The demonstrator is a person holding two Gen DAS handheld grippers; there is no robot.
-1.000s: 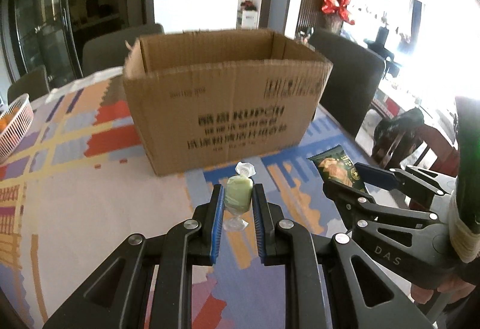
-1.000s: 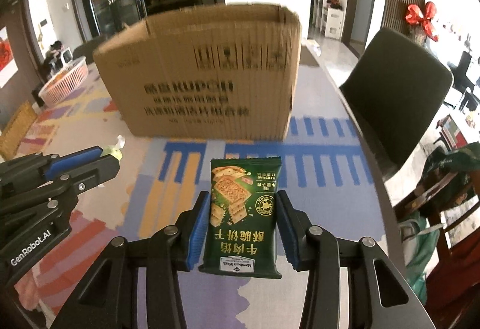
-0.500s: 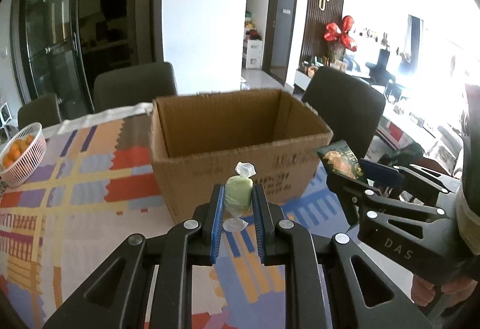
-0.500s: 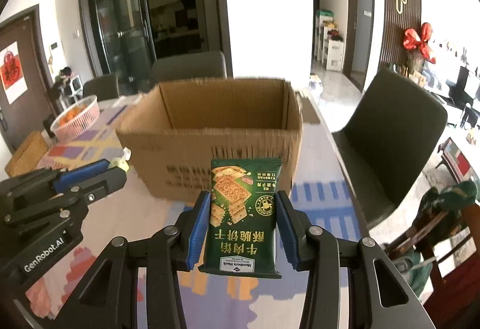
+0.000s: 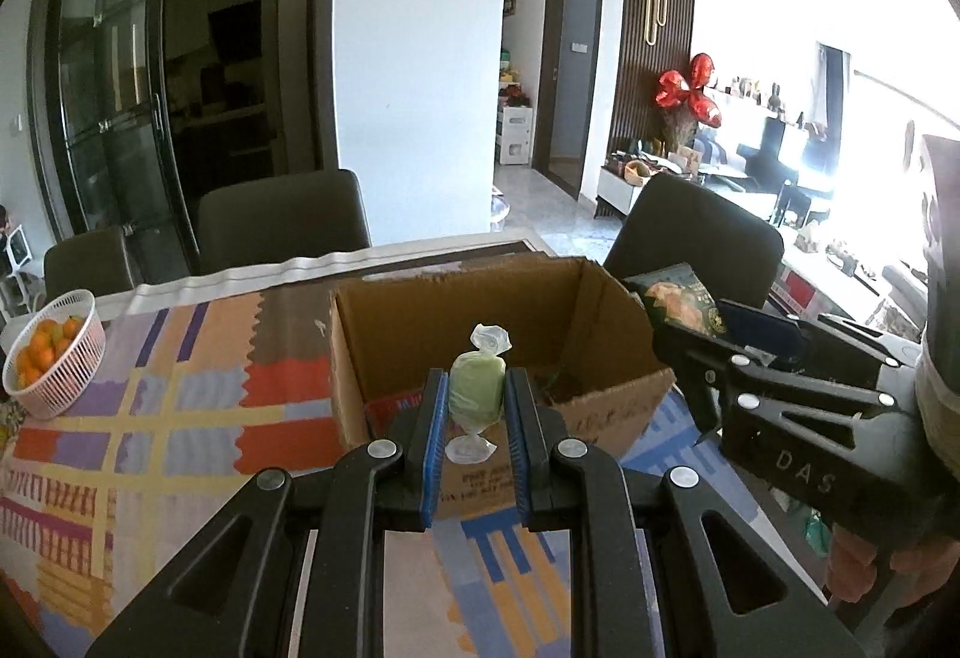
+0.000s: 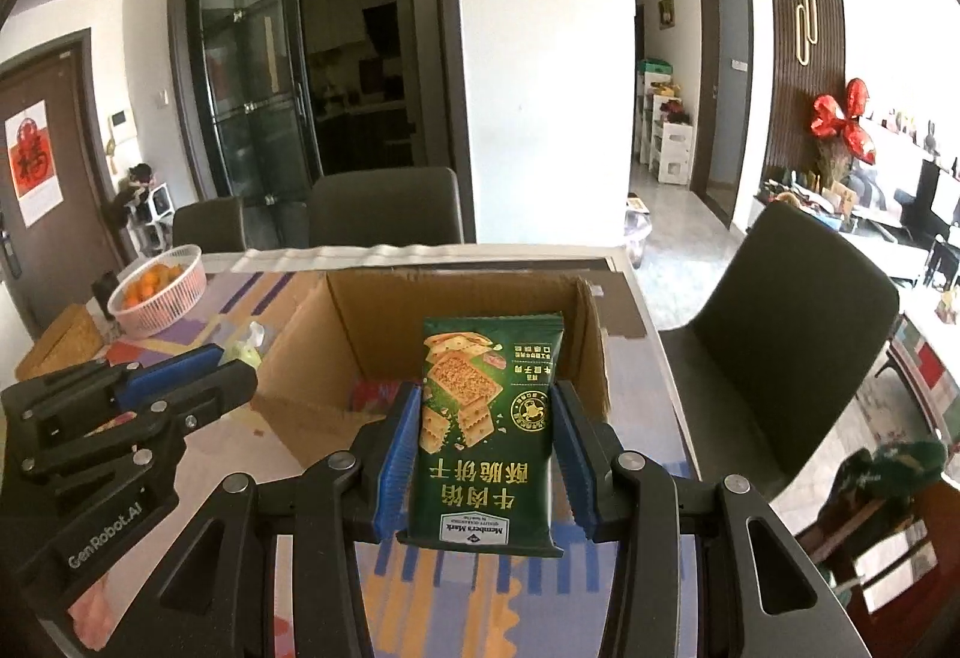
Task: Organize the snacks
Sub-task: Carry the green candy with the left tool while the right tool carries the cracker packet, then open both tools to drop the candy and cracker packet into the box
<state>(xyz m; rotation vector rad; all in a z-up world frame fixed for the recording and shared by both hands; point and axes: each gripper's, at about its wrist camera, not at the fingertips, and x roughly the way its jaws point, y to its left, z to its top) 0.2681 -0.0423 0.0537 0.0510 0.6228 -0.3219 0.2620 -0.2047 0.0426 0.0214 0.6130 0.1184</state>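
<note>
My left tongs [image 5: 475, 406] pinch a green twist-wrapped candy [image 5: 475, 401] upright; my right tongs [image 6: 485, 436] grip a green cracker pack [image 6: 487, 433] upright, label upside down. Both above open cardboard box [image 5: 606, 406]; red packet [image 6: 373, 395] inside.

White pillar [image 5: 420, 57], dark chairs [image 6: 384, 208], glass doors [image 5: 114, 105], possibly kitchen behind.
</note>
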